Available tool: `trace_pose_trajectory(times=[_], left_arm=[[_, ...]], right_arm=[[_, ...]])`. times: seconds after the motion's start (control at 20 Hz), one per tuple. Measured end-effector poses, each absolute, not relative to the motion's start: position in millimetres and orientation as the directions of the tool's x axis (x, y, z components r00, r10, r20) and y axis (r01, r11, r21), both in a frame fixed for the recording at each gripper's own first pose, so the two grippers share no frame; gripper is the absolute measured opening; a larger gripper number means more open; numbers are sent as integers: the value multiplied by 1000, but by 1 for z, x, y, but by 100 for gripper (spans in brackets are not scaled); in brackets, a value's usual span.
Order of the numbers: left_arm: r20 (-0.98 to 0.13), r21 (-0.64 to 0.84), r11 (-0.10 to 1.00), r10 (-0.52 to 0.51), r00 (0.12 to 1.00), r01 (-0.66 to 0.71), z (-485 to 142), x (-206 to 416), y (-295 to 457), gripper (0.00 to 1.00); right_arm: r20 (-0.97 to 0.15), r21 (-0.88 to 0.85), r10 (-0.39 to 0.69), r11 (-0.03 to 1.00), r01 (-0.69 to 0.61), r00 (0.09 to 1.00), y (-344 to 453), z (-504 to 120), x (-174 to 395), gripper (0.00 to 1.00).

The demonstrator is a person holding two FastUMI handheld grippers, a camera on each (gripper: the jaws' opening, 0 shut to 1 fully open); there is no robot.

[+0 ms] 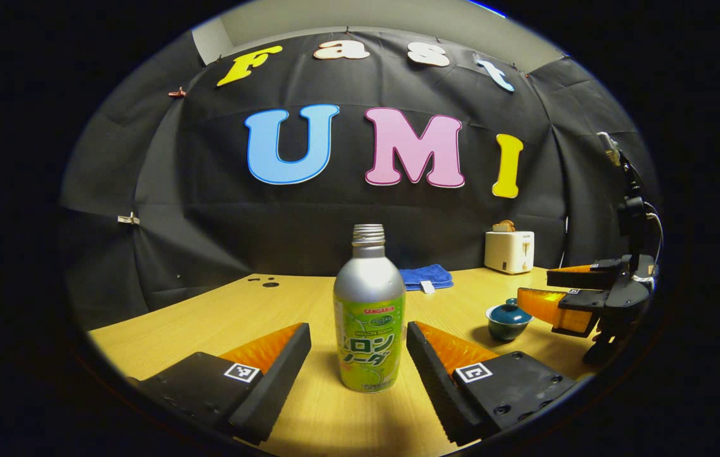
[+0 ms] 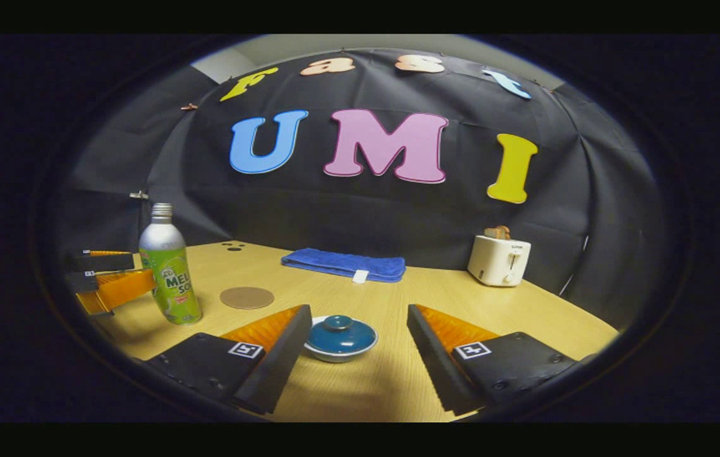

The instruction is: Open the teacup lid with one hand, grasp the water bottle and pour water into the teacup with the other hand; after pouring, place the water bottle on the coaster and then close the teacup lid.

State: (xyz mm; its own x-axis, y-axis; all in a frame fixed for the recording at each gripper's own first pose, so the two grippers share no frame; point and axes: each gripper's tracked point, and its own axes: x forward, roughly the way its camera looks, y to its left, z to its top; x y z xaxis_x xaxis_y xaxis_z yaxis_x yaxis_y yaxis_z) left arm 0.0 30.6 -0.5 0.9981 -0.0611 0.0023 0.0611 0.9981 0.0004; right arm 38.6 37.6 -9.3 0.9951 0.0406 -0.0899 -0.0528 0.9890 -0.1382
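Note:
An uncapped silver bottle with a green label (image 1: 369, 314) stands upright on the wooden table (image 1: 220, 317). My left gripper (image 1: 358, 339) is open, its fingers flanking the bottle without touching it. A small blue lidded teacup (image 2: 340, 337) sits just ahead of my right gripper (image 2: 360, 330), which is open, the cup nearer its left finger. In the left gripper view the teacup (image 1: 507, 320) is at the right with the right gripper (image 1: 556, 293) beside it. A round brown coaster (image 2: 247, 297) lies flat right of the bottle (image 2: 168, 266) in the right gripper view, where the left gripper (image 2: 106, 274) flanks the bottle.
A folded blue cloth (image 2: 344, 264) lies at the back of the table near the wall. A white toaster (image 2: 498, 259) with toast in it stands at the back right. Small dark holes (image 2: 233, 245) mark the tabletop at the far left.

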Motion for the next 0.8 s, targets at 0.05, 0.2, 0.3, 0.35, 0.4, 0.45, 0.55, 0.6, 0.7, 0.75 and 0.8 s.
trace_pose_trajectory(times=[0.05, 0.2, 0.3, 0.35, 0.4, 0.45, 0.55, 0.6, 0.7, 0.75, 0.8], left_arm=[[2, 1, 998, -59, 998, 59, -1, 0, 31, 96], [2, 1, 998, -58, 998, 58, -1, 0, 32, 96], [2, 1, 998, -58, 998, 58, -2, 0, 32, 96], [2, 1, 998, -57, 998, 57, -1, 0, 32, 96], [2, 2, 998, -57, 998, 57, -2, 0, 32, 96], [2, 1, 998, -57, 998, 57, -1, 0, 32, 96], [2, 1, 998, -57, 998, 57, -1, 0, 32, 96], [2, 1, 998, -57, 998, 57, 0, 0, 32, 96], [2, 1, 998, -57, 998, 57, 0, 0, 32, 96], [2, 1, 998, -57, 998, 57, -1, 0, 32, 96], [2, 1, 998, -57, 998, 57, -2, 0, 32, 96]], right_arm=[[-109, -143, 43, 988, -59, 993, 41, -13, 42, 90], [-173, -148, 48, 986, -74, 984, 46, -26, 55, 69], [-198, -162, 52, 983, -86, 979, 49, -32, 62, 68], [-211, -177, 50, 980, -88, 976, 48, -35, 65, 68], [-222, -185, 50, 978, -92, 974, 49, -37, 67, 69], [-225, -193, 48, 977, -93, 973, 51, -37, 69, 69], [-236, -192, 55, 976, -102, 970, 54, -39, 70, 59], [-235, -194, 53, 976, -100, 970, 53, -38, 70, 51], [-237, -196, 59, 975, -107, 970, 56, -37, 72, 47], [-239, -204, 54, 973, -104, 970, 54, -37, 70, 42], [-234, -204, 50, 974, -99, 971, 53, -36, 72, 39]])
